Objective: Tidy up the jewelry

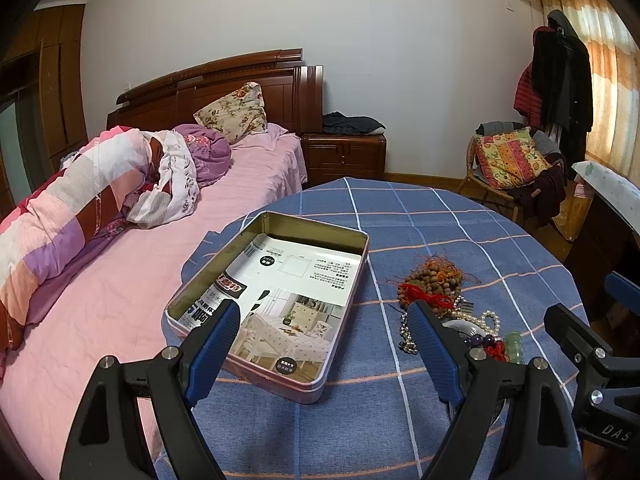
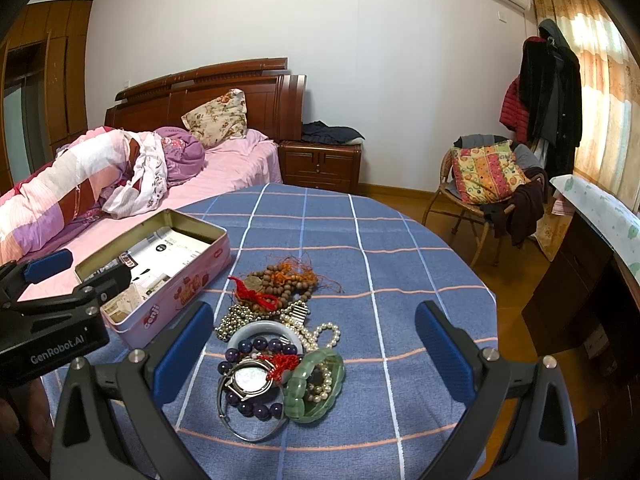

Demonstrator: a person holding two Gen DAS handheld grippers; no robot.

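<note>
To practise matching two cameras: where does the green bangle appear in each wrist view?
Left wrist: green bangle at lower right, mostly hidden behind the left gripper.
Right wrist: green bangle at lower centre, in front of the right gripper.
Shared landmark: the tin, left of the jewelry.

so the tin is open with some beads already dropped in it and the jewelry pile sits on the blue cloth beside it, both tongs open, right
Not quite: the tin holds no beads, only a printed paper sheet, as the left wrist view shows. The rest stands: the tin is open, the jewelry pile sits on the blue cloth beside it, and the left tongs and right tongs are both open.
</note>
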